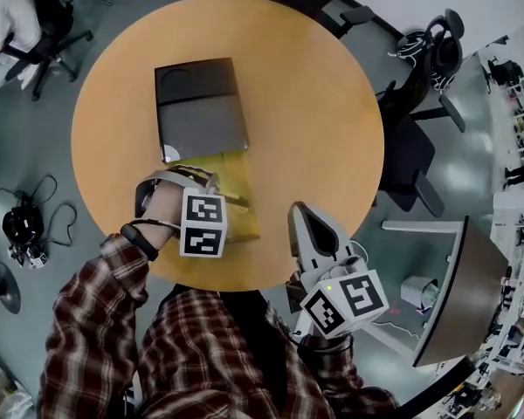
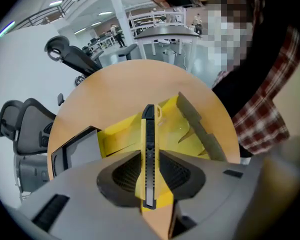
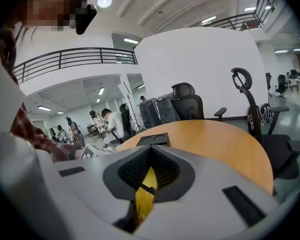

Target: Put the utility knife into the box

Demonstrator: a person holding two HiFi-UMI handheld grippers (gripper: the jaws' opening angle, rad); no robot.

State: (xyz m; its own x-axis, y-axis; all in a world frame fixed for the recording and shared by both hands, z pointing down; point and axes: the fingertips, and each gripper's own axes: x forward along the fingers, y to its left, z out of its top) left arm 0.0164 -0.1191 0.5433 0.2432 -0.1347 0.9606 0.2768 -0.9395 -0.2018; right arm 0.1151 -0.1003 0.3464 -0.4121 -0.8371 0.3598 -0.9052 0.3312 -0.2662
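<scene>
Wooden round table (image 1: 332, 103) carries a box: its dark sleeve (image 1: 201, 103) lies left of centre, and the yellow tray (image 1: 241, 171) slides out of it toward 6 o'clock. The left gripper (image 2: 149, 170) pinches the yellow utility knife (image 2: 148, 134) above the open tray. At the table's 5 o'clock edge, the right gripper (image 1: 297, 213) has its jaws pressed together.

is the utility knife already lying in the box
No, the utility knife is clamped in the left claw over the yellow box.
</scene>
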